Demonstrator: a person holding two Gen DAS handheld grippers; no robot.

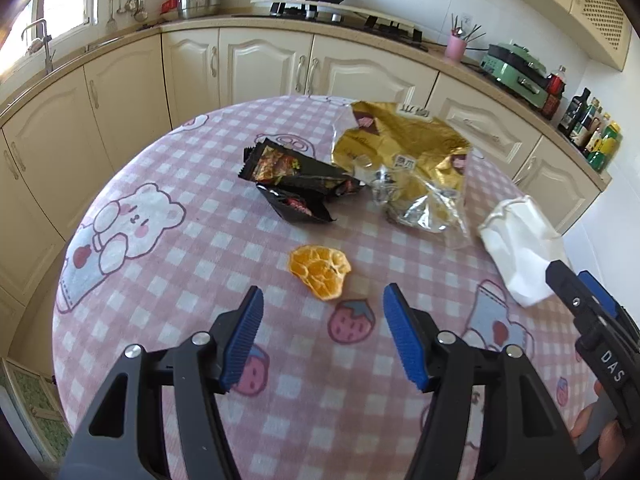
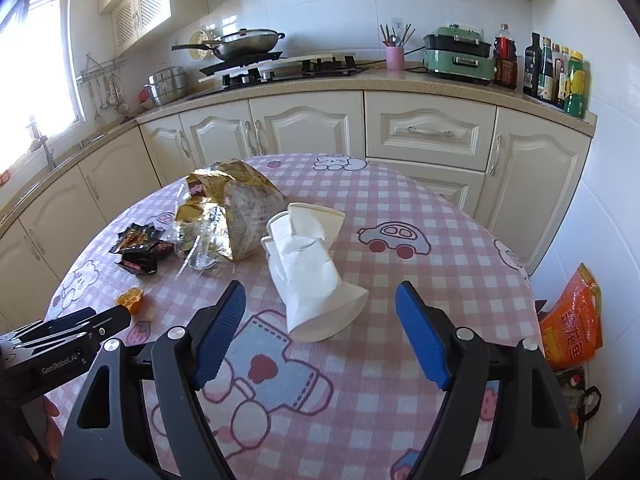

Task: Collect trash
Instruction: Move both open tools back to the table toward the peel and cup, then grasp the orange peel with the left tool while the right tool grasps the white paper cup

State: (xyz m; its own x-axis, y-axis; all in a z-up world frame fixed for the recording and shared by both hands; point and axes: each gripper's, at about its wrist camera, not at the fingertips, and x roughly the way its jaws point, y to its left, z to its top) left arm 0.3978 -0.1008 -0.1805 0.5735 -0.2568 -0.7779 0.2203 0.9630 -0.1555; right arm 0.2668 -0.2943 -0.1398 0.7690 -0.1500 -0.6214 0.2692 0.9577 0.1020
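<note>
- Right now both tools are empty: the left tool (image 1: 323,334) hovers with its blue pads spread wide just short of the orange peel (image 1: 320,270), and the right tool (image 2: 320,330) gapes just as wide over the near end of the crushed paper cups (image 2: 310,264).
- All the trash lies on the surface (image 2: 420,280) with its pink checked cloth: peel nearest on the left, black snack wrappers (image 1: 298,182) beyond it, a gold foil bag (image 1: 404,160) touching them, cups to the right.
- That peel looks dry, light and curled (probably brittle), so I'd pinch it across a raised edge.
- Those cups, two nested it seems, are flattened, soft paper; the stiffer base rim nearest the tool looks the best hold.
- Foil and wrappers should be featherweight and slippery; a crumpled fold would grip better than a flat face.
- No bin shows; the foil bag gapes open, contents unclear.
</note>
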